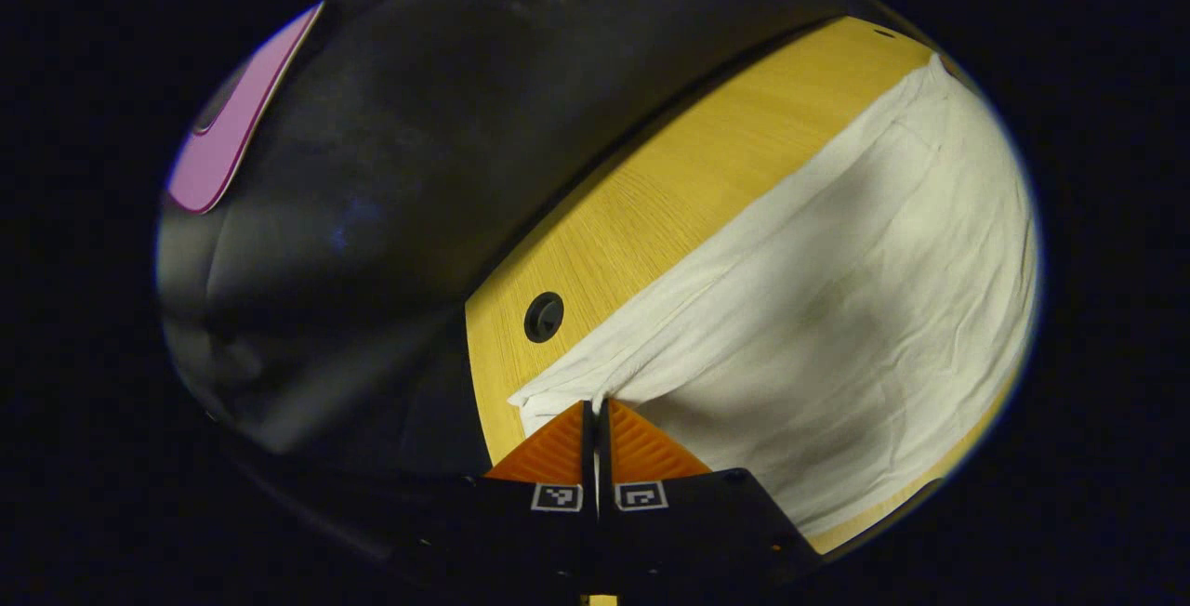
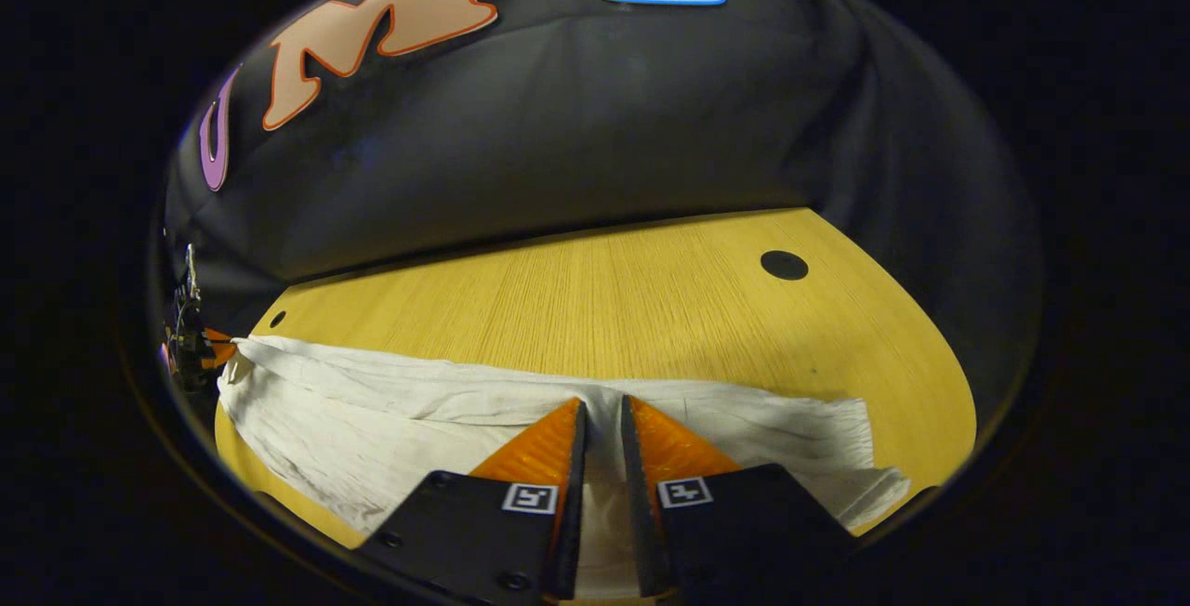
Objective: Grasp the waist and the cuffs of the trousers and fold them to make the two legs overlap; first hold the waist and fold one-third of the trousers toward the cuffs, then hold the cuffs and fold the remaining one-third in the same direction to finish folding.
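Left gripper (image 1: 596,406), fingers pinched on the trousers (image 1: 818,309) corner just ahead, right gripper (image 2: 602,406) clamped on their edge (thin, limp cloth, so I grip hems).

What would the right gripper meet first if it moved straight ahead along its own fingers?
The right gripper already has white cloth trousers between its fingers; beyond lies the bare yellow wooden table, probably, as depth is unclear.

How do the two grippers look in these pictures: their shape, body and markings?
The left gripper has two wedge-shaped fingers with ribbed faces that taper to a point, set on a black body. Each side of the body carries a small square black-and-white marker. The right gripper has the same build: ribbed wedge fingers, black body plates with screws, and one square marker on each side. No cables or sleeves can be made out.
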A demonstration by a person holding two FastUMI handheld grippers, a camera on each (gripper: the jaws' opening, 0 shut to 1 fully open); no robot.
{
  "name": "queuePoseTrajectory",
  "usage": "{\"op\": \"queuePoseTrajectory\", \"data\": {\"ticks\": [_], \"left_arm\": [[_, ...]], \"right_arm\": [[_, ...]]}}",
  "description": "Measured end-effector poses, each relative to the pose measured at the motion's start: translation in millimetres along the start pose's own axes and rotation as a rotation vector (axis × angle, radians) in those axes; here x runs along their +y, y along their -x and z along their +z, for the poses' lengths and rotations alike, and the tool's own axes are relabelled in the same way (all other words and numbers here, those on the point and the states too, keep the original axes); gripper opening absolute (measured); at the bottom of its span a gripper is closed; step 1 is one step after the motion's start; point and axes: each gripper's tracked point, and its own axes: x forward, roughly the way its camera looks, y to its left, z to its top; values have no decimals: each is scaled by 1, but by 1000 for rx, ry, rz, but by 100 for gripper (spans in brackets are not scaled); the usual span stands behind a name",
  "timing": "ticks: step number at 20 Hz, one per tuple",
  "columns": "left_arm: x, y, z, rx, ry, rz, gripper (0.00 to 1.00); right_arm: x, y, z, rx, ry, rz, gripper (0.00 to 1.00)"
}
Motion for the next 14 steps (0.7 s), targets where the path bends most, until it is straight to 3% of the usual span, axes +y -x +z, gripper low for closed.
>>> {"op": "queuePoseTrajectory", "data": {"ticks": [1,3,4,7,10,14], "left_arm": [[0,-2,1,-22,32,18,0],[-11,1,5,-60,113,7,1],[-17,3,10,-87,162,-5,8],[-36,25,43,-217,350,-46,100],[-65,59,82,-332,535,-183,96],[-66,73,97,-382,645,-243,97]], "right_arm": [[1,3,4,-15,1,13,35],[-2,17,19,-72,25,-1,77],[-3,28,32,-113,38,-9,98],[-18,72,66,-217,68,-52,96],[-50,114,73,-233,40,-102,96],[-123,145,44,-178,6,-216,93]]}}
